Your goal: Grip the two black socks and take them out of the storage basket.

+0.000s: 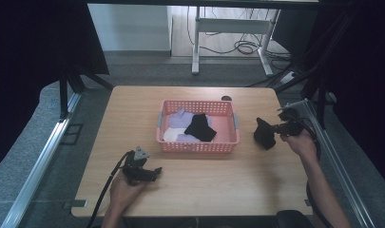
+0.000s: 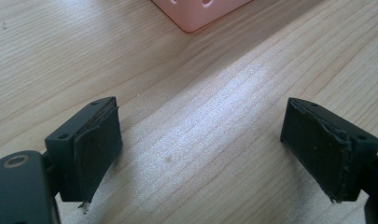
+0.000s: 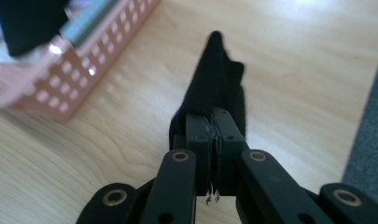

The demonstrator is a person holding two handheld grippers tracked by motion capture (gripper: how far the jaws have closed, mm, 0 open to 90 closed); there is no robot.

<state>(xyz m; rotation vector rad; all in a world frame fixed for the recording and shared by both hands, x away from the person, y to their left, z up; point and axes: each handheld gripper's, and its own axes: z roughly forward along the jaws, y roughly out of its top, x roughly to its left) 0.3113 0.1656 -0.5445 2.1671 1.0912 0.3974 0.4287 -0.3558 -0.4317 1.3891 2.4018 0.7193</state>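
- While a black garment (image 1: 264, 134) is pinched between the closed jaws of the right gripper (image 1: 274, 128), it is held just above the bench (image 1: 190, 190), to the right of the pink basket (image 1: 197, 147) and clear of its rim.
- Seen along the right gripper (image 3: 213, 154) in its own view, the black cloth (image 3: 217, 84) is clamped tight at one edge and juts forward from the jaws as a narrow fold, with bare wood beneath it.
- Whether it is a sock or some other small piece cannot be told; only dark, soft fabric is made out.
- Inside the basket, another black piece (image 1: 200, 127) is seen lying on top of lilac cloths (image 1: 180, 118) and a white one (image 1: 172, 134), so part of the load is judged to be already in place or not yet taken out; which of the two cannot be settled from this moment alone.
- Over at the near left of the bench, the left gripper (image 1: 152, 173) is held low with nothing in it.
- Its own view has the left gripper (image 2: 200, 154) spread wide, bare wood grain between the jaws and a corner of the basket (image 2: 196, 14) just ahead.
- Judged from the layout, one garment is in transit and the carry is perhaps halfway; no other loose cloth is seen on the bench.
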